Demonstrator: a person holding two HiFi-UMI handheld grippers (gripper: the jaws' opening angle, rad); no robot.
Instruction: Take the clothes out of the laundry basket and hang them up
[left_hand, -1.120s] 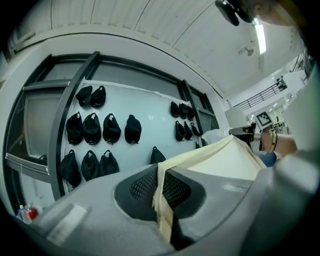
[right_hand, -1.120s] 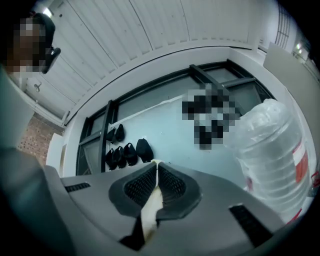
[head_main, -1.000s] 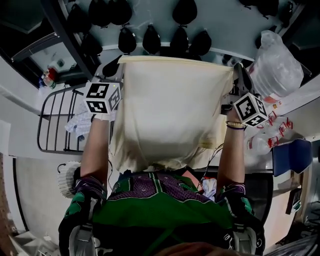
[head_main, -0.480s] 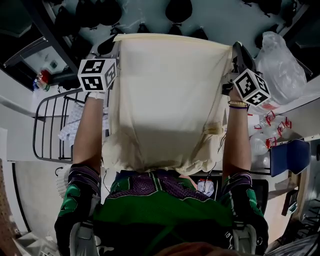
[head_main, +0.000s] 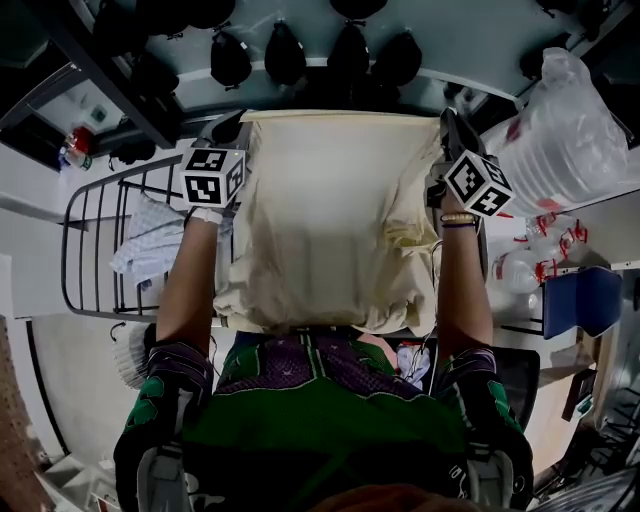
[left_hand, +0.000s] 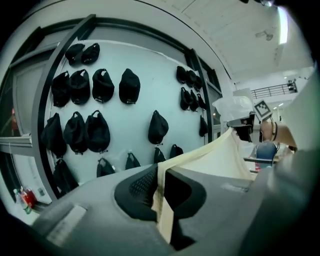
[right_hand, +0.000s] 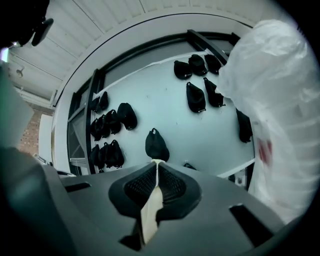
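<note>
Cream garment (head_main: 340, 220) hangs clamped by left claw (left_hand: 161, 172) and right claw (right_hand: 156, 167).

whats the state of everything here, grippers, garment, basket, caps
left hand-held gripper: shut on the top edge of the cream garment
right hand-held gripper: shut on the same garment's top edge
cream garment: held up, spread between both grippers, hanging down
wire basket: holds a patterned cloth
black caps: hanging on the wall

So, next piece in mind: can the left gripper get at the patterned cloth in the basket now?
Probably not: the left gripper is shut on the cream garment, though the patterned cloth itself lies uncovered.
</note>
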